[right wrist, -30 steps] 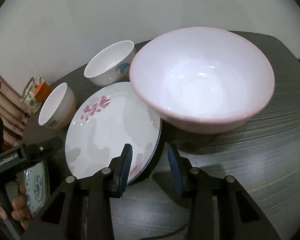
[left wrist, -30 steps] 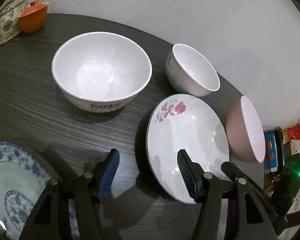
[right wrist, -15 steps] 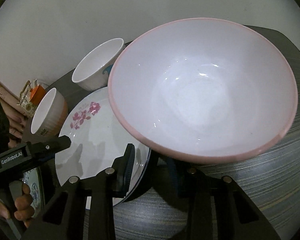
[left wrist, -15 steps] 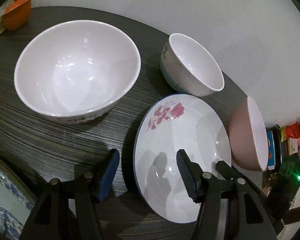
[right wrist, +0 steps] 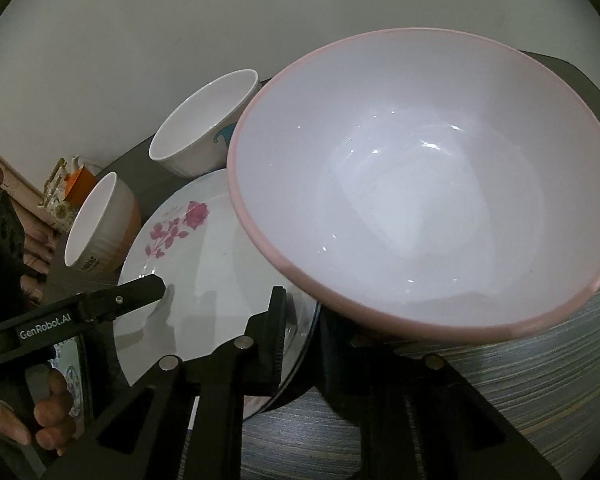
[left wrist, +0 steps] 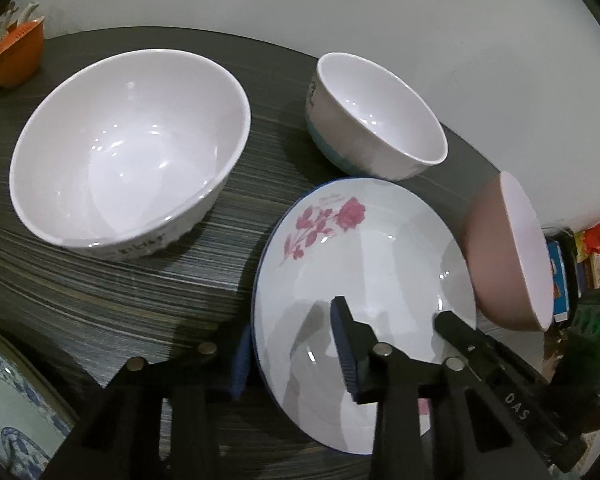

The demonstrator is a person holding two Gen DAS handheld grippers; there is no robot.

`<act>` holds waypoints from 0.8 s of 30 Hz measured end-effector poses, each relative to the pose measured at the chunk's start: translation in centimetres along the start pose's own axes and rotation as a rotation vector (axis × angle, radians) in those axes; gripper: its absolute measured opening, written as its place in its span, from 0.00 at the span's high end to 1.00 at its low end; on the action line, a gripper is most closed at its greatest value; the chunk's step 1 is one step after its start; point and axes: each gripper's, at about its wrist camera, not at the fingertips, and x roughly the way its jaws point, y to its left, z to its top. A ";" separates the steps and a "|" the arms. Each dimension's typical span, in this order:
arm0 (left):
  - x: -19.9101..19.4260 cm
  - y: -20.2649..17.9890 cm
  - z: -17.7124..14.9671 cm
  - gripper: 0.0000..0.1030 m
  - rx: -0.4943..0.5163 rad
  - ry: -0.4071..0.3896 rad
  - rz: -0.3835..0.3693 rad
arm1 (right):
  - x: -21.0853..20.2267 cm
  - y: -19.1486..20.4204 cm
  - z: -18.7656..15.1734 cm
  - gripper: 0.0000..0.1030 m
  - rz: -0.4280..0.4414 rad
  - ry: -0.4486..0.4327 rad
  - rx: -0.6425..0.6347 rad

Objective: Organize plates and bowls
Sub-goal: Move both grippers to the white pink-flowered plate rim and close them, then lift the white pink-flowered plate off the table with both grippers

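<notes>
The dark tabletop (left wrist: 120, 280) carries everything. The large white bowl (left wrist: 128, 160) stands left of the rose plate (left wrist: 372, 248), and the pink bowl (right wrist: 420, 184) stands just beside its right edge. The small bowl (left wrist: 376, 120) is behind the plate.

The right tongs (right wrist: 302, 320) are clamped on the plate's rim next to the pink bowl. The left tongs (left wrist: 292, 354) have just been closing with the opposite rim between the jaws; if the pads already press, I cannot tell.

To lift well, I think both grips must be firm first. Then raise both sides evenly, and keep away from the pink bowl.

Readable: "GenRobot.AI" on the left tongs, "DAS" on the right tongs. The lettering on the white bowl and the print above the rose are not legible
</notes>
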 end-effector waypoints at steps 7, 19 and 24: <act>-0.5 0.0 -1.0 0.72 0.034 0.032 0.019 | 0.0 0.4 0.0 0.86 -0.004 0.027 0.021; -1.0 -0.1 -4.9 0.72 0.045 0.117 0.015 | -1.2 0.7 -2.6 0.86 0.007 0.150 0.061; -1.4 -0.1 -6.5 0.72 0.053 0.136 0.021 | -1.4 1.6 -3.6 0.85 -0.015 0.229 0.043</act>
